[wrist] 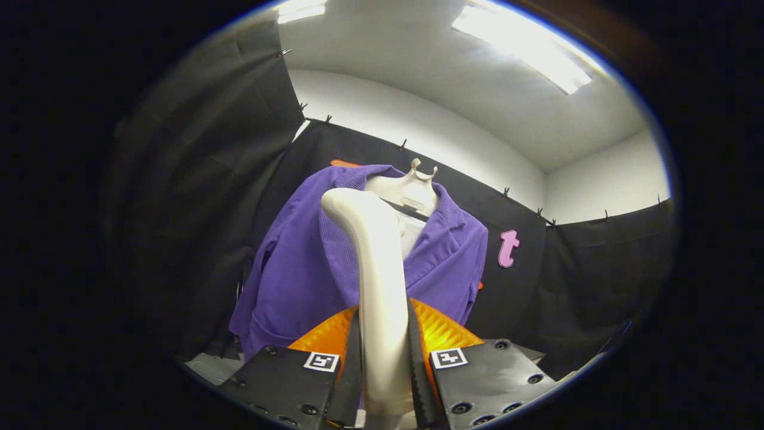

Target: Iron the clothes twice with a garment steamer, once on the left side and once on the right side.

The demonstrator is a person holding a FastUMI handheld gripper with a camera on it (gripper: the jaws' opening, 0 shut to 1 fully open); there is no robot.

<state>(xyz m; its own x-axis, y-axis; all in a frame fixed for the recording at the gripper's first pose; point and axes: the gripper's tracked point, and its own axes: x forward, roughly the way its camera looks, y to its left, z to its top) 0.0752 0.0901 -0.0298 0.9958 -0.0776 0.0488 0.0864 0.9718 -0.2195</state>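
While tongs [385, 364] clamp steamer [373, 269] (jacket [298, 269] beyond)

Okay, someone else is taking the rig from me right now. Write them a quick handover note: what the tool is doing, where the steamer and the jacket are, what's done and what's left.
Tool: shut on the garment steamer, both fingers pressing its handle, head pointing up toward the garment.
Purple jacket: hangs on a mannequin form just beyond the steamer, in front of the booth's black cloth wall.
Done: steamer picked up and brought in front of the jacket.
Cannot tell: whether the steamer head touches the fabric, or whether either pass has been made.
Left: assume both passes, one down the left side and one down the right.
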